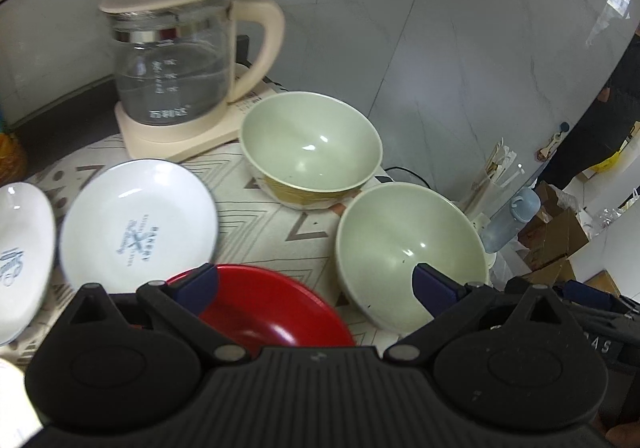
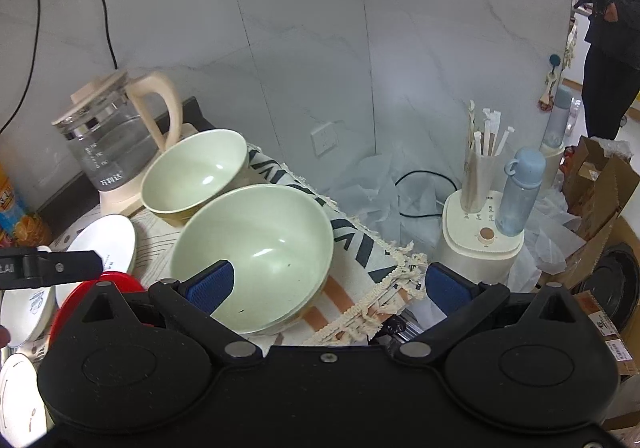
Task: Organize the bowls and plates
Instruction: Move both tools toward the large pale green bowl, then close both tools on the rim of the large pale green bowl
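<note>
Two pale green bowls sit on a patterned cloth: a far one (image 1: 311, 151) and a near one (image 1: 404, 248). They also show in the right wrist view, far (image 2: 196, 175) and near (image 2: 256, 248). A red plate (image 1: 264, 308) lies just below my left gripper (image 1: 316, 288), which is open and empty. A white plate with blue print (image 1: 138, 224) lies left, another white plate (image 1: 20, 248) at the edge. My right gripper (image 2: 328, 288) is open, its left finger (image 2: 212, 286) over the near bowl's rim.
A glass kettle with cream handle (image 1: 180, 59) stands on its base behind the dishes. To the right, off the cloth, a cream appliance (image 2: 480, 244) carries a blue bottle (image 2: 520, 191) and a cup of sticks. Cardboard boxes (image 2: 600, 183) lie far right. Marble wall behind.
</note>
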Demonstrator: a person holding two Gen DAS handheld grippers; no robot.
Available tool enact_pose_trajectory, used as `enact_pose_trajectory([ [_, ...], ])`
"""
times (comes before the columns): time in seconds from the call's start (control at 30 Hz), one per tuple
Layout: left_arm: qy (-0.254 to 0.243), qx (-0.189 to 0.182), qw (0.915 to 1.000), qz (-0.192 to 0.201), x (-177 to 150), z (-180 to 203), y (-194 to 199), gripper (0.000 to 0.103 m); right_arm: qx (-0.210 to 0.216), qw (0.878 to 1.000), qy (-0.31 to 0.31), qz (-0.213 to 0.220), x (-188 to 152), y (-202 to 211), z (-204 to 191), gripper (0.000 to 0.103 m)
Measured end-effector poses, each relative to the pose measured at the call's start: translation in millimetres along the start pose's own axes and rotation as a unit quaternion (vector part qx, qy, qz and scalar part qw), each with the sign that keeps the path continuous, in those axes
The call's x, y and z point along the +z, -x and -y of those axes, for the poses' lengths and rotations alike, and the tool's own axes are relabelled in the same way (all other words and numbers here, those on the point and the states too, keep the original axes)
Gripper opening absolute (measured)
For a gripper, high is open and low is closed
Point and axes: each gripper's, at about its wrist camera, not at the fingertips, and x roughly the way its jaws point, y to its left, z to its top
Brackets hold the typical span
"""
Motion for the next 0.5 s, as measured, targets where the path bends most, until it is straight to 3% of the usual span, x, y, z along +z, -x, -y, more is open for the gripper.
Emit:
enact_pose_trajectory([
  [0.13, 0.005, 0.000, 1.0000, -0.007, 3, 7, -18, 0.099, 0.003, 1.000, 0.011, -0.011, 3, -14, 5, 0.103],
  [0.23, 0.007, 0.003, 0.9998, -0.017, 6, 10, -33, 0.090, 0.015, 1.000, 0.008, -0.020, 5, -24, 10, 0.101],
  [0.37, 0.016, 0.008, 0.9993, -0.032, 10, 11, -49, 0.070, 0.029, 0.999, 0.006, -0.034, 8, -38, 14, 0.085],
  [0.5, 0.022, 0.004, 0.9989, -0.040, 14, 12, -60, 0.059, 0.044, 0.998, 0.003, -0.051, 8, -50, 16, 0.073],
])
